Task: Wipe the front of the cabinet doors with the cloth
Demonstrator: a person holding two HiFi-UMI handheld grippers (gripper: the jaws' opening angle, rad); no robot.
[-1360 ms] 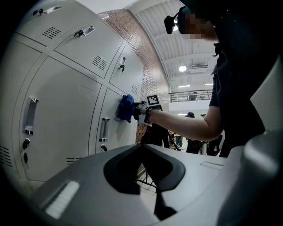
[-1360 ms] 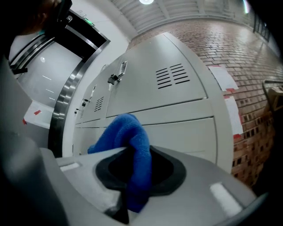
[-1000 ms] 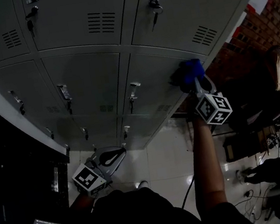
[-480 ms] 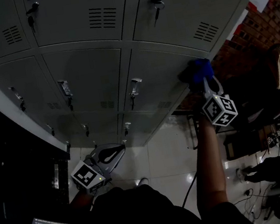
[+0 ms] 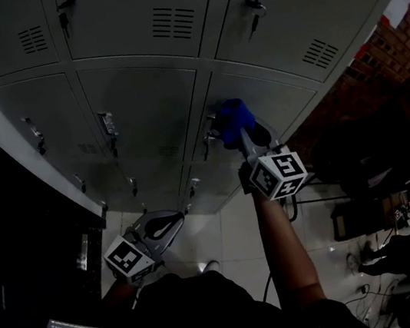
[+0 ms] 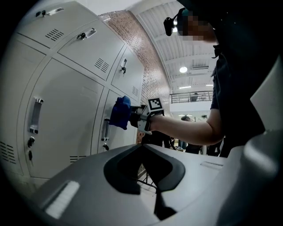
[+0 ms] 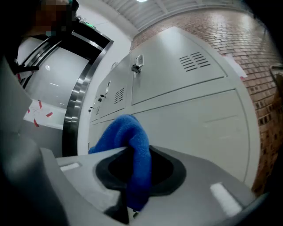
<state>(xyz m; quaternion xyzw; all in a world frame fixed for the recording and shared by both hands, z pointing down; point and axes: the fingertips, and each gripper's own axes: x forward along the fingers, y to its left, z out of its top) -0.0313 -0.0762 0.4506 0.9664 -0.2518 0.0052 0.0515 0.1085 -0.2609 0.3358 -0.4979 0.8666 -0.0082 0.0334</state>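
Two grippers show, well apart. The right gripper (image 7: pixel 132 185) is clamped on a blue cloth (image 7: pixel 135 145), which bulges out over its jaws. The cloth lies against a grey cabinet door (image 5: pixel 281 104) in the middle row, just beside that door's handle (image 6: pixel 105 130); it seems to touch, though the dim head view blurs the contact. The left gripper (image 6: pixel 152 185) hangs low near the person's body, its jaws drawn together with nothing between them.
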